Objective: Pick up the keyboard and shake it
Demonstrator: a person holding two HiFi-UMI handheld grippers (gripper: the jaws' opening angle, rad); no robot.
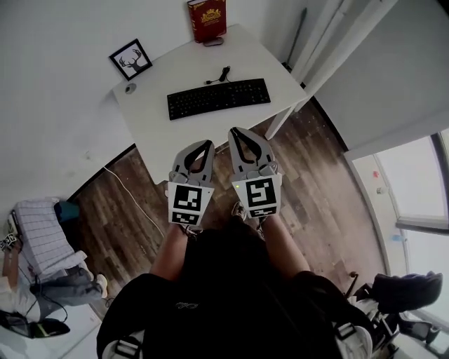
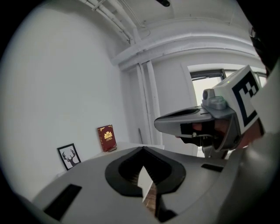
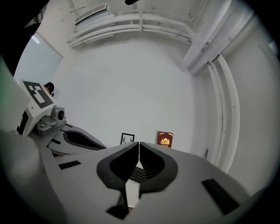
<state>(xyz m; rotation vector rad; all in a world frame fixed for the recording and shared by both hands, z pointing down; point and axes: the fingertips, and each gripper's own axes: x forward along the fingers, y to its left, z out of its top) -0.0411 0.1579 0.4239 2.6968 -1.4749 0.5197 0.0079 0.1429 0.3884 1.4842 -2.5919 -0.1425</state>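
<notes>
**While both pairs of jaws are sitting shut and empty, the keyboard [image 1: 218, 98] is lying on the table [image 1: 151, 133]**

The left gripper [image 1: 208, 144] and right gripper [image 1: 233, 131] are hovering side by side at mid-frame, each with its jaws pressed together on nothing. Above them in the frame, the black keyboard is lying flat on the white table, clear of both tips. A red book [image 1: 207, 19] is standing at the table's top edge, with a framed deer picture [image 1: 131, 59] at the upper left.

On table [image 1: 151, 137], keyboard [image 1: 218, 98] before book [image 1: 207, 19]
</notes>
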